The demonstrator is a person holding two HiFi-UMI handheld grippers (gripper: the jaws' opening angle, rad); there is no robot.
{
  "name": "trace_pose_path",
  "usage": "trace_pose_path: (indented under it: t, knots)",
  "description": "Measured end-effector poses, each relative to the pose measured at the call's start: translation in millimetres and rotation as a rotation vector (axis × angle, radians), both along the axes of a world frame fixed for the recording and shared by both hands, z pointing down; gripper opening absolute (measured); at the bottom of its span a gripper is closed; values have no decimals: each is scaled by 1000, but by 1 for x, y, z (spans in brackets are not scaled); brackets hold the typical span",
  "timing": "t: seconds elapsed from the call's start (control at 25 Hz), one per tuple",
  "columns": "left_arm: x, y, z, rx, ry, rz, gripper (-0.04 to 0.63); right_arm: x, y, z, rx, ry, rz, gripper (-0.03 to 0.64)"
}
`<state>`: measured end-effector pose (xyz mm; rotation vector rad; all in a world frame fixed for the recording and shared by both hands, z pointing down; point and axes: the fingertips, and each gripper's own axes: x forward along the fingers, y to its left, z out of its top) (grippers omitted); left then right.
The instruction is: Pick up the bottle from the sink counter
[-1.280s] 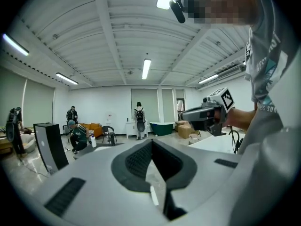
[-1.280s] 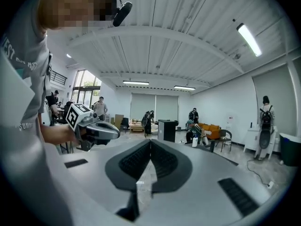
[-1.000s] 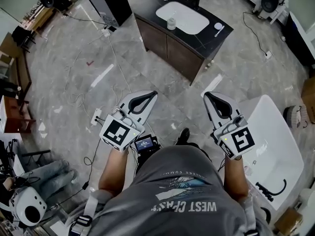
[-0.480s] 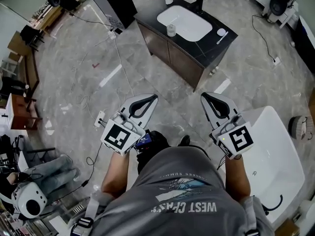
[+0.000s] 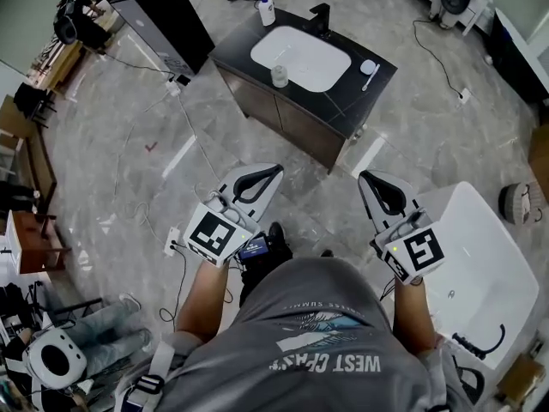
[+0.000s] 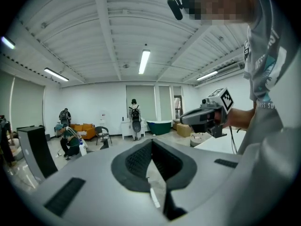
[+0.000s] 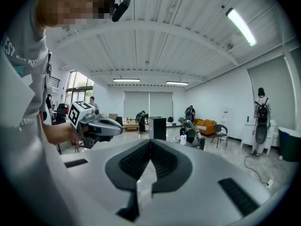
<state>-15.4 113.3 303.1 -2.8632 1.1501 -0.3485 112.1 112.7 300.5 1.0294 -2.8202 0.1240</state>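
Note:
The white bottle (image 5: 267,9) with a blue cap stands at the far left corner of the dark sink counter (image 5: 372,87), beside the white basin (image 5: 301,58). A small cup (image 5: 279,76) stands on the counter's near edge. My left gripper (image 5: 273,172) and right gripper (image 5: 371,178) are held side by side above the floor, well short of the counter. Both are shut with nothing between the jaws. The left gripper view shows its jaws (image 6: 151,142) meeting at the tip, and so does the right gripper view (image 7: 150,142). A small white bottle (image 7: 183,138) shows far off there.
A black faucet (image 5: 322,15) and a white toothbrush (image 5: 370,69) are on the counter. A white bathtub (image 5: 480,264) lies at the right and a tall black cabinet (image 5: 167,15) at the upper left. Cables and a power strip (image 5: 172,240) lie on the floor.
The sink counter has shifted lower and to the left in the head view as the person walks toward it. Both grippers stay shut and held in front of the body.

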Motion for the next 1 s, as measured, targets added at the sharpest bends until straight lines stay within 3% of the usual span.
trace_pose_path:
  t: [0.4, 0.72, 1.0]
  knots:
    - [-45, -70, 1, -12, 5, 111, 3, -48, -56, -4, 6, 6, 110, 3]
    - [-87, -107, 6, -4, 28, 140, 3, -86, -90, -9, 38, 42, 149, 3]
    - [-101, -131, 13, -20, 66, 111, 3, -101, -115, -6, 22, 75, 117, 3]
